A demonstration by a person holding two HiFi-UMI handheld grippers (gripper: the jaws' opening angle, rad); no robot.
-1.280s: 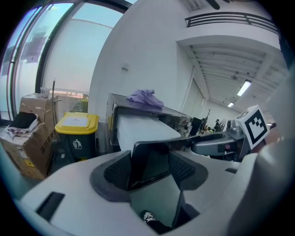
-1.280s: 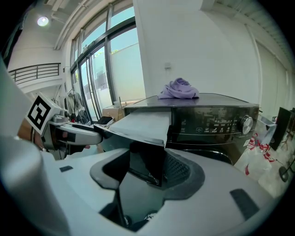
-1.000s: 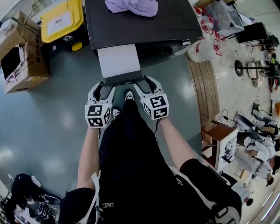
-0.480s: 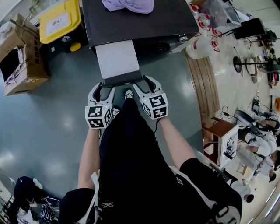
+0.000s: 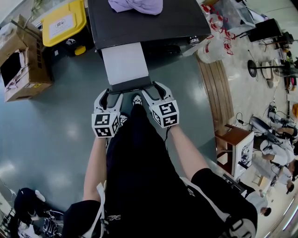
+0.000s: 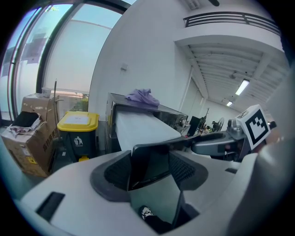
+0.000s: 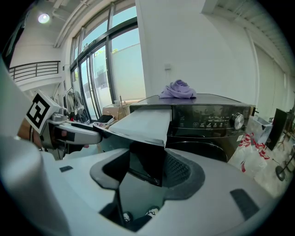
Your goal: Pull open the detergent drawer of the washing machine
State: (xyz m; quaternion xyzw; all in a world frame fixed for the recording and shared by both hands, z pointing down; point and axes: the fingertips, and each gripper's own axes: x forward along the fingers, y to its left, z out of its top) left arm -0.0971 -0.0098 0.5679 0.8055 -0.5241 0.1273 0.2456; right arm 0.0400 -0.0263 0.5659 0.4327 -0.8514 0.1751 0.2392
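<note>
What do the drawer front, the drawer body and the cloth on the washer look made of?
The drawer front looks like hard plastic, dark and glossy, with sheen and faint reflections. The drawer body is pale and matte, plastic or painted metal; I cannot tell which. The cloth is soft purple fabric in crumpled folds.

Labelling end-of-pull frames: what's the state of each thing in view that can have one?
detergent drawer: pulled far out of the washing machine.
left gripper: shut on the drawer's dark front panel.
right gripper: shut on the same panel.
yellow-lidded bin: lid closed.
cardboard box: flaps open.
purple cloth: bunched up on the machine's top.
</note>
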